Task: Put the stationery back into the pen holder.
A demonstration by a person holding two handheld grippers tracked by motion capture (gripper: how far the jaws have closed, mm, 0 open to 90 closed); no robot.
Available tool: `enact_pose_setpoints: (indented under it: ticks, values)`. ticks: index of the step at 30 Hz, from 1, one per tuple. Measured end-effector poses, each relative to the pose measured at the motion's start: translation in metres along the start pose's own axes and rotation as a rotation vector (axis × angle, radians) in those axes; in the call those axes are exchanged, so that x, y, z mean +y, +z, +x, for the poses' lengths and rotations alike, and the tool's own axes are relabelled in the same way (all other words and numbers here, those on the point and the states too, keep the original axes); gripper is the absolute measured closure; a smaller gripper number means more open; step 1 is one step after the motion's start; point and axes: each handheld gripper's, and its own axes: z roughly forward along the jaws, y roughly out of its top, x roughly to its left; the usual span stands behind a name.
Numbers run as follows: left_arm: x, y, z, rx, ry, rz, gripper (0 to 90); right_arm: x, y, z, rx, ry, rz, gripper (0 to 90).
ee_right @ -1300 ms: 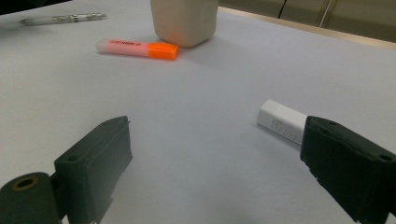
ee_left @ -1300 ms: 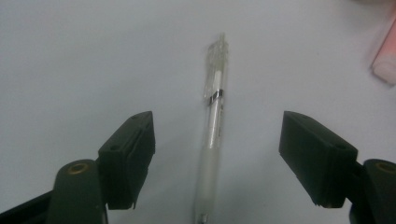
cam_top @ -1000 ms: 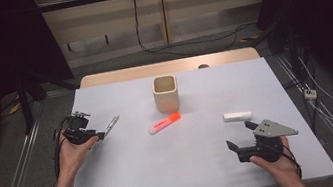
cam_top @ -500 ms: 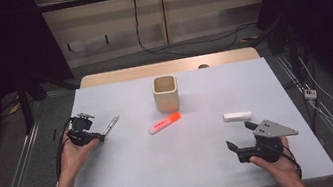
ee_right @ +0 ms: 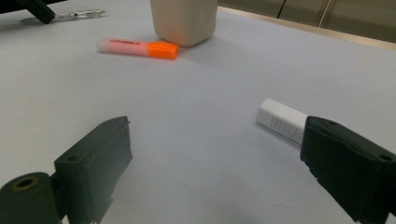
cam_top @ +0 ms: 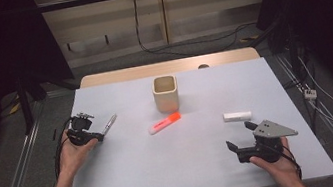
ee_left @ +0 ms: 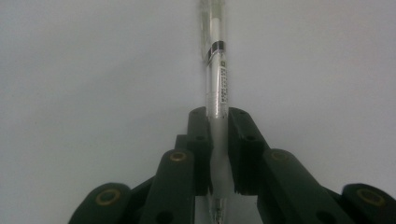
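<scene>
Left gripper view: left gripper point(ee_left: 218, 154) clamps clear pen point(ee_left: 217, 84), label print unreadable.

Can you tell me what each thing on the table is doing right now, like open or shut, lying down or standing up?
Left tongs: shut on the pen.
Pen: clamped, pointing away along the table.
Right tongs: open, holding nothing.
Cup: upright.
Orange highlighter: lying flat, capped.
White stick: lying flat.
</scene>
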Motion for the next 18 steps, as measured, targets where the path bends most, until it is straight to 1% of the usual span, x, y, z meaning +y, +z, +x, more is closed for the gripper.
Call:
enact_pose_setpoints:
  ticks: [3, 5, 8, 9, 12, 13, 14, 15, 16, 17, 18]
  values:
    - [-0.0006, -0.0007, 0.0015, -0.013, -0.011, -0.005, 80.5, -0.0001, -0.0001, -0.0003, 0.0, 0.0, -0.001, 8.5]
    - [-0.0003, -0.0014, 0.0013, -0.01, -0.007, -0.005, 80.5, -0.0001, 0.0, -0.0007, 0.0, 0.001, -0.001, 8.5]
    - [0.0, -0.0037, 0.001, -0.01, -0.006, -0.02, 80.5, -0.0001, 0.0001, -0.0004, 0.0, 0.002, 0.001, 8.5]
    - [0.0, -0.0042, 0.0001, -0.017, -0.023, -0.032, 80.6, 0.0, 0.0002, -0.0002, 0.001, 0.001, 0.0, 8.4]
    - [0.0005, -0.0065, -0.0005, -0.03, -0.016, -0.04, 80.6, 0.0, 0.0002, -0.0001, 0.0, 0.001, 0.0, 8.5]
    - [0.001, -0.0072, -0.0012, -0.027, -0.01, -0.042, 80.6, 0.0, 0.0001, -0.0001, 0.0, 0.001, 0.0, 8.5]
    - [0.0013, -0.0073, -0.0029, -0.03, -0.022, -0.055, 80.5, 0.0, 0.0002, -0.0001, 0.001, 0.001, 0.0, 8.5]
    - [0.0021, -0.0082, -0.0031, -0.046, -0.016, -0.055, 80.6, 0.0, 0.0002, 0.0, 0.001, 0.0, 0.0, 8.5]
    - [0.0027, -0.0088, -0.0045, -0.053, -0.011, -0.056, 80.6, 0.0, 0.0002, 0.0, 0.001, 0.0, 0.0, 8.5]
    - [0.0036, -0.0092, -0.0063, -0.048, 0.0, -0.06, 80.6, 0.0001, 0.0003, 0.0, 0.001, 0.0, 0.0, 8.5]
    - [0.0048, -0.0103, -0.0079, -0.058, 0.008, -0.061, 80.6, 0.0001, 0.0003, 0.0, 0.001, 0.001, 0.0, 8.5]
